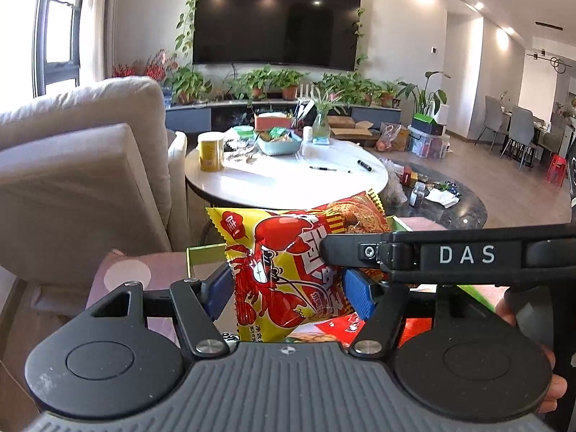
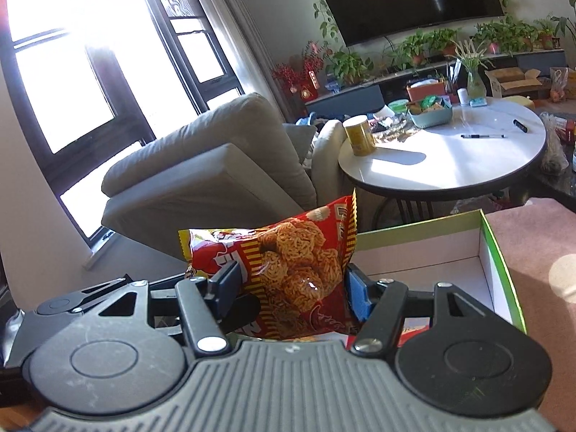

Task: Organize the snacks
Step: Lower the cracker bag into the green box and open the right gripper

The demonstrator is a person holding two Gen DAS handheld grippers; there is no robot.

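Each gripper clenches a snack packet: left [image 1: 288,288] the lobster packet [image 1: 284,270], right [image 2: 291,288] the red packet [image 2: 295,280]. Both hang over the green-rimmed box [image 2: 500,252]. The slick, puffy film could slip from the fingers.

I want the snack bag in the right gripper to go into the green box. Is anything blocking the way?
Nothing visible does. The snack bag is held just left of the green box, whose white interior ahead looks bare and open-topped.

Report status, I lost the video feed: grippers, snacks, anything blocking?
Left gripper shut on yellow snack bag. Right gripper shut on red snack bag. Open box just ahead, nothing blocking.
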